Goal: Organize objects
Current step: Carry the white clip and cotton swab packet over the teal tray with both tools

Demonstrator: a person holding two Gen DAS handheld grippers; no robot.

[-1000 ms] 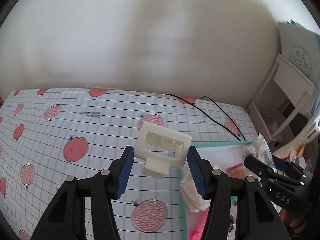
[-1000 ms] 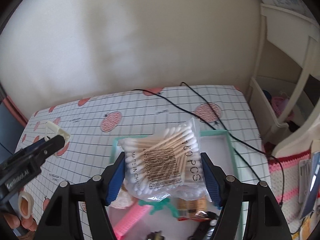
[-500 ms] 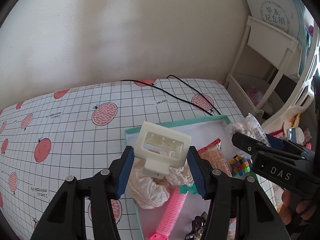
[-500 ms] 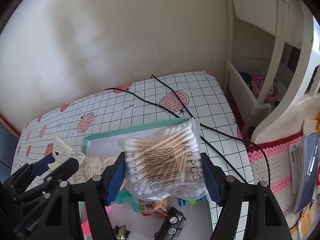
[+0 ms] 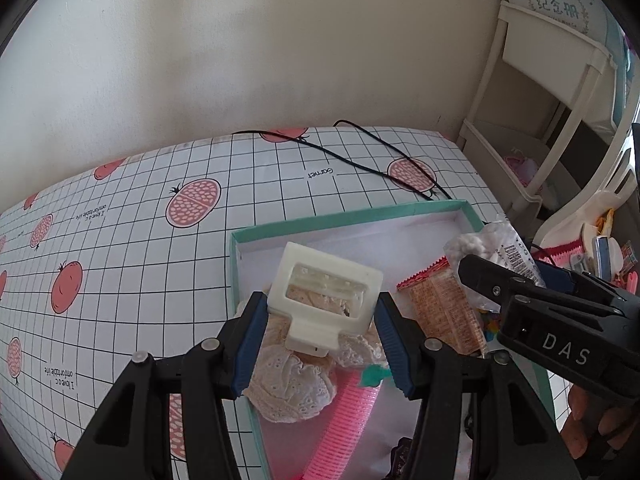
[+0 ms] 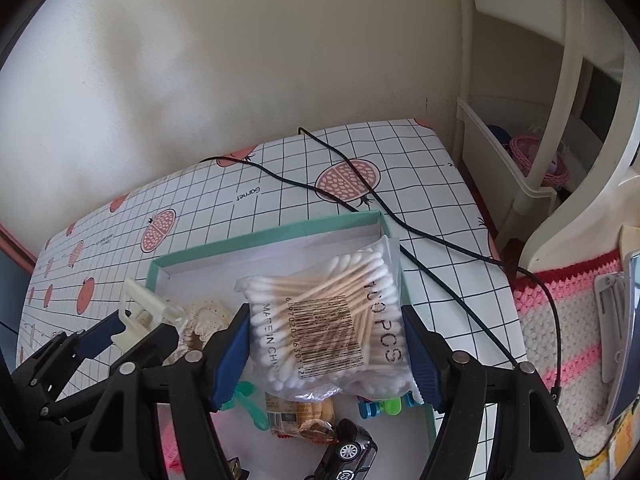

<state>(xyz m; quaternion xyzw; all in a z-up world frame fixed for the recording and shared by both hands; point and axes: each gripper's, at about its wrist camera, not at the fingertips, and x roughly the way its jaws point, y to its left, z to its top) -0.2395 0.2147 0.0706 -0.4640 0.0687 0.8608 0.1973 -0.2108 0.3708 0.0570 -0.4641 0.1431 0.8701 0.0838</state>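
Note:
My left gripper (image 5: 320, 328) is shut on a cream plastic hair claw clip (image 5: 326, 294) and holds it above the left part of a teal-rimmed white box (image 5: 348, 218). My right gripper (image 6: 326, 346) is shut on a clear bag of cotton swabs (image 6: 332, 316), held above the box (image 6: 264, 238). In the box lie lace scrunchies (image 5: 292, 384), a pink comb (image 5: 344, 420), a snack packet (image 5: 444, 308), a toy car (image 6: 348, 452) and small coloured clips (image 6: 380, 406). The claw clip also shows in the right wrist view (image 6: 148, 308).
The box sits on a table with a pomegranate-print grid cloth (image 5: 120, 264). A black cable (image 6: 440, 240) crosses the table behind and right of the box. A white shelf unit (image 5: 532, 140) stands right. A crocheted pink cover (image 6: 560, 332) lies beside the table.
Both grippers have swung right and moved in over the box, each still holding its item. The box now fills more of both views.

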